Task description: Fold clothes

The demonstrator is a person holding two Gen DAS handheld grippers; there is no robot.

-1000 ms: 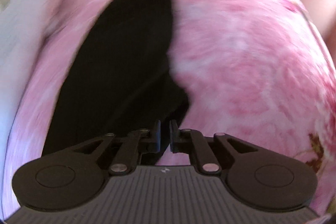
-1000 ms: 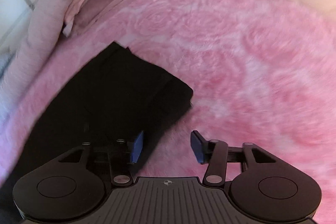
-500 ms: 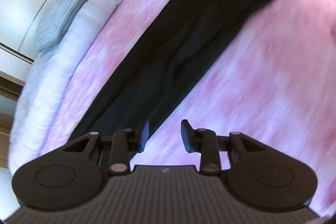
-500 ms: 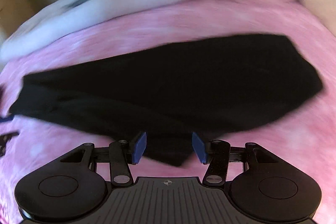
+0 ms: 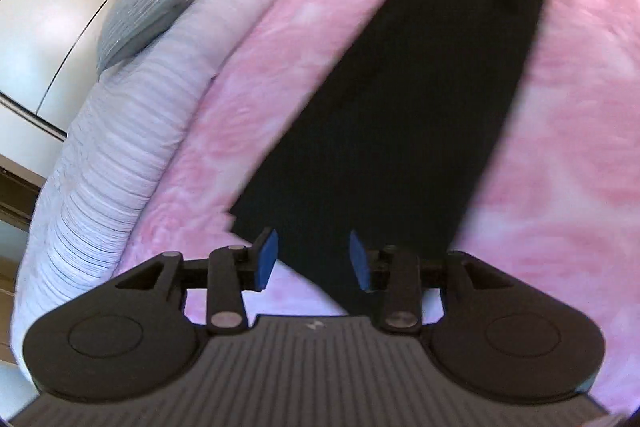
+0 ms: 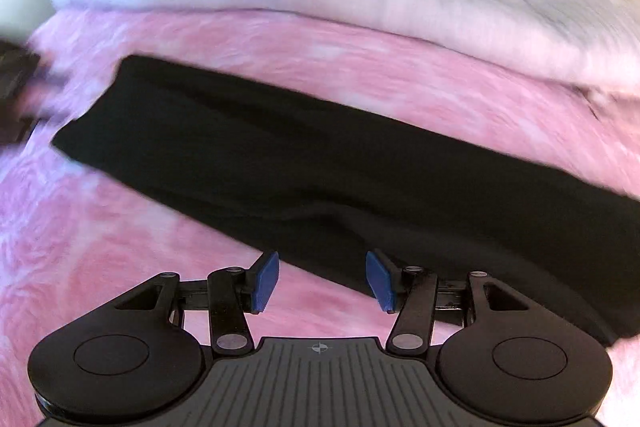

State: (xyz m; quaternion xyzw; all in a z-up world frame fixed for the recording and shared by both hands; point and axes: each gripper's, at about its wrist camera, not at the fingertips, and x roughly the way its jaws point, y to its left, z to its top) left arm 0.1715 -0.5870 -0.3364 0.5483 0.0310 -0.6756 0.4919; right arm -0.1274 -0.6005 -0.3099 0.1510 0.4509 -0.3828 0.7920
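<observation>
One long black garment [image 6: 320,163], folded into a narrow strip of soft knit or jersey cloth, lies flat on the fluffy pink blanket [image 6: 132,259] that covers the bed. Seen from the right claw [image 6: 322,281], the strip runs crosswise just ahead of the blue pads, its near edge passing between and beyond them; seen from the left claw [image 5: 312,259], it stretches lengthwise away from the pads, with one end lying directly between and below them.

Both claws are empty. The right claw's jaws stand roughly half apart with nothing pinched. The left claw's jaws are opening, and the black cloth shows in the gap behind them, but the pads do not press on it.

Judging by how it drapes, the garment should be light, limp and easily creased, with no stiffness to carry a fold by itself; it will probably sag wherever it is unsupported and may drag on the pile of the blanket. A sensible hold would be a pinch through all layers at the two corners of one short end, so the strip lifts evenly.

Motion blur smears both views. What kind of garment this is cannot be told, nor how many layers it has. Its end to the right claw's right is cut off by the frame, and seams or hems are lost in the blackness.
</observation>
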